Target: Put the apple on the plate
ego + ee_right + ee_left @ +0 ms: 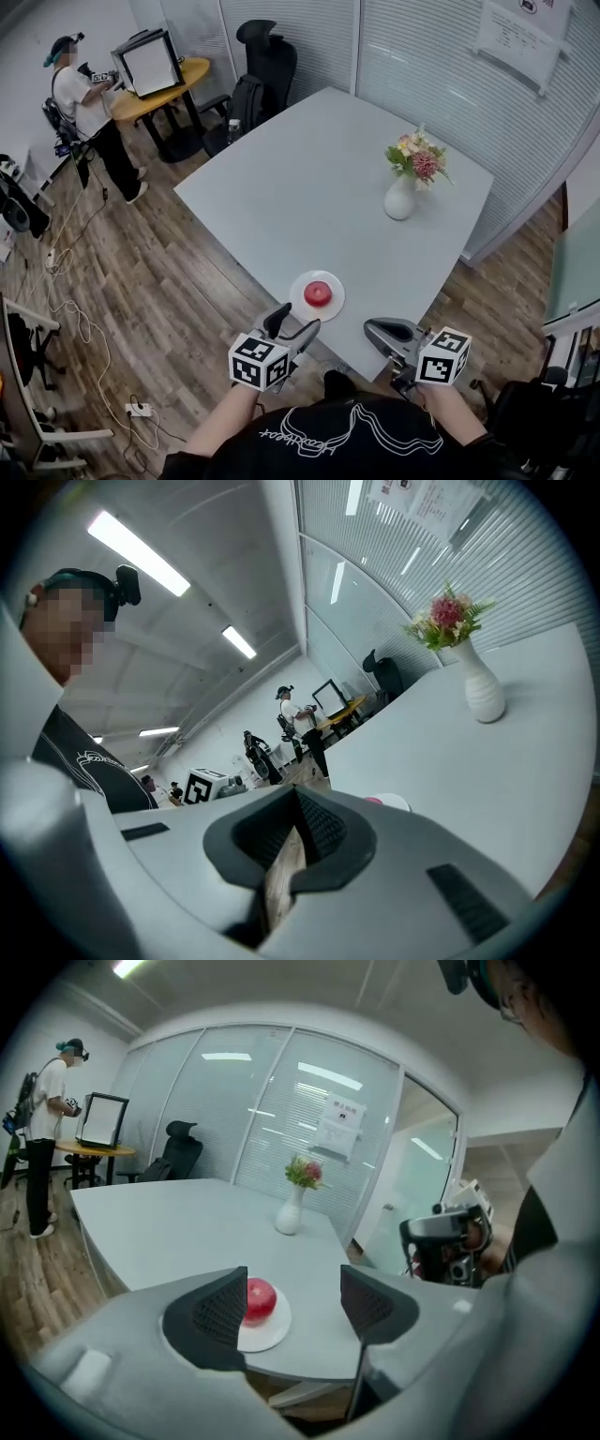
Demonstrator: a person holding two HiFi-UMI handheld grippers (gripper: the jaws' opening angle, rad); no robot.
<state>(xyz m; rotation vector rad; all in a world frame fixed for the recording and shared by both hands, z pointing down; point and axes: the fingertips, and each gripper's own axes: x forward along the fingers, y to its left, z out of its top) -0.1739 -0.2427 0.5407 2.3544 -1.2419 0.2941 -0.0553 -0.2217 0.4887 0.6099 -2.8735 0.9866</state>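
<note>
A red apple (319,292) rests on a small white plate (333,303) near the table's front edge. In the left gripper view the apple (262,1298) and plate (270,1331) show just past the left jaw. My left gripper (295,325) hangs open and empty just short of the plate, off the table's edge. To the right of the plate, my right gripper (375,330) is shut on nothing; in its own view (298,841) only a thin slit shows between the pads. A sliver of the plate (392,802) peeks over that gripper.
A white vase of flowers (403,192) stands far right on the grey table (319,187). Beyond the table are a black office chair (267,56) and a person (89,112) at a round wooden table. Cables lie on the wood floor at left.
</note>
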